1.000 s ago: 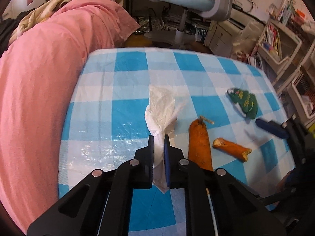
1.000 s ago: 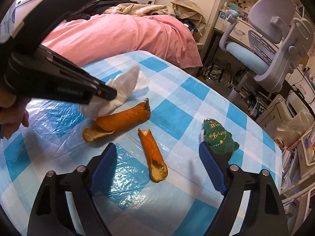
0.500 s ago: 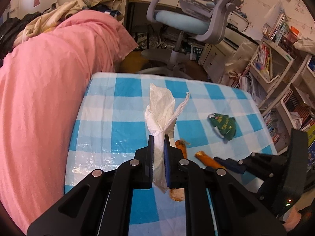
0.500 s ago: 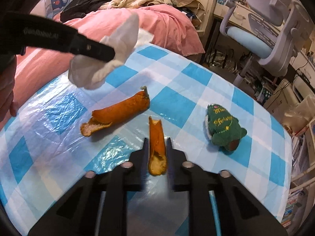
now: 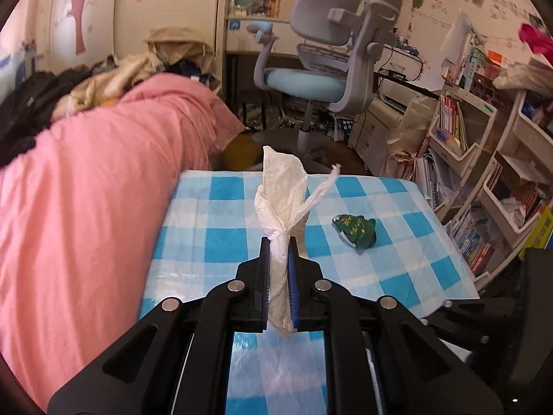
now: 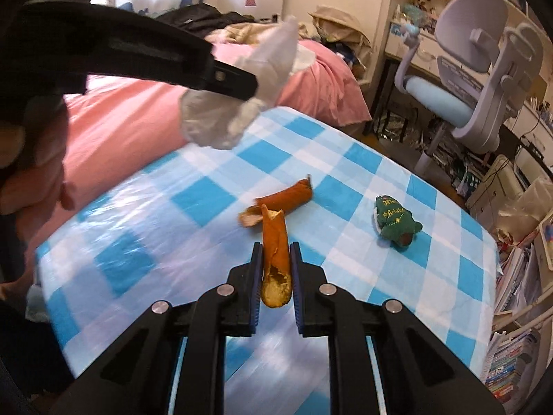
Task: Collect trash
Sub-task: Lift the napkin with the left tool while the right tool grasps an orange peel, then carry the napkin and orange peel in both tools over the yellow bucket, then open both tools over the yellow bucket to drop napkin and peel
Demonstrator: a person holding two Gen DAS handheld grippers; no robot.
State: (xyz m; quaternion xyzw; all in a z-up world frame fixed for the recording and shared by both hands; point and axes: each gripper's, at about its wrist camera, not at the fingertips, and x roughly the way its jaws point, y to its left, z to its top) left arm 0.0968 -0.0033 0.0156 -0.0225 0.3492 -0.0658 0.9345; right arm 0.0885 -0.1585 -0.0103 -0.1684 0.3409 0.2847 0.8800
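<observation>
Checked tablecloth (image 6: 193, 200) seen below, bed at left. Crumpled tissue (image 5: 281, 207) pinched by left gripper (image 5: 278, 269); small peel (image 6: 274, 252) clamped lengthwise by right gripper (image 6: 274, 273), lifted. Large peel (image 6: 287, 197) left mid-table. Peel judged light, limp, slippery: best gripped mid-length.

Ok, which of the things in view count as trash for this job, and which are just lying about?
Trash:
- tissue, held in the left gripper
- peel, held in the right gripper
- second peel, on the table

Lying about:
- green plush
- chair
- pink bedding
</observation>
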